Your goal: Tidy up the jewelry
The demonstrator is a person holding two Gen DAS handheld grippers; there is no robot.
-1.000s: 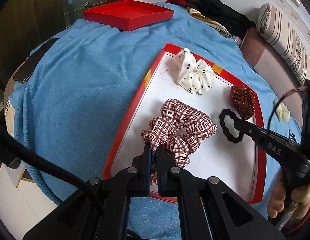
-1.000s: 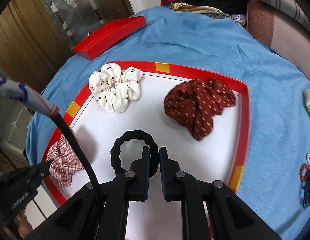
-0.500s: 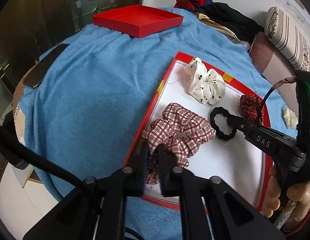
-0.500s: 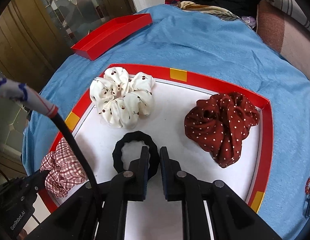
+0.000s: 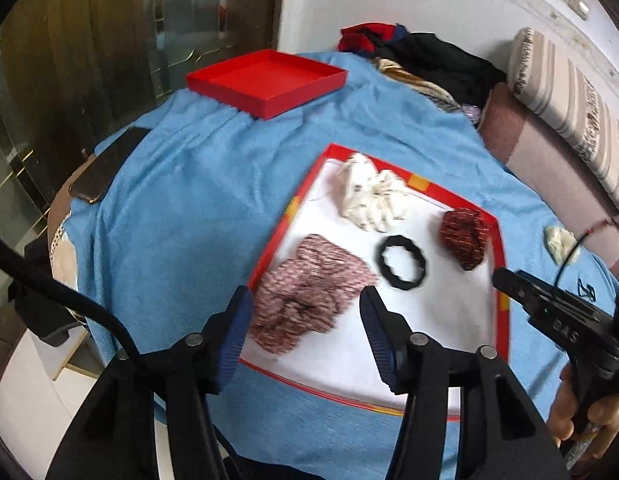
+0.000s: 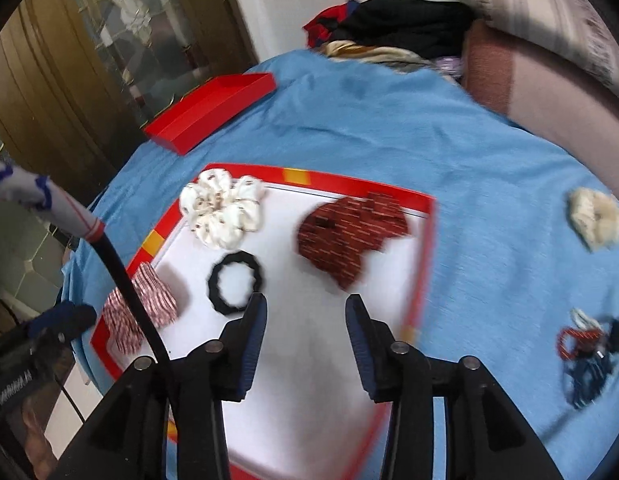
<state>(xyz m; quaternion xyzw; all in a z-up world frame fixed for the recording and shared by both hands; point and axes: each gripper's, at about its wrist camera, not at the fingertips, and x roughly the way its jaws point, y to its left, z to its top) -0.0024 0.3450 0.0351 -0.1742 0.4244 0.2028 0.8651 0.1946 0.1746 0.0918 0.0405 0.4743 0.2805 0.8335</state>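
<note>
**Entry: two items set down in the tray, both tools letting go**

Contents of my red-rimmed tray: plaid scrunchie at its left edge; black hair tie mid-floor; cream dotted scrunchie at the far side; dark red dotted scrunchie at the far right corner. All lie flat on the white floor, apart from one another.

Still loose on the blue cloth: a cream scrunchie and a tangle of red and blue pieces, right of the tray.

Left gripper: jaws opening, pads clear of the plaid scrunchie below them. Right gripper: jaws opening, nothing between them, the hair tie just beside the left finger.

Method, my judgement: I lift clear before travelling so no pad snags fabric, then send the right tool to the loose pieces.

Pose: both tools pitch steeply downward over the tray's near edge.
</note>
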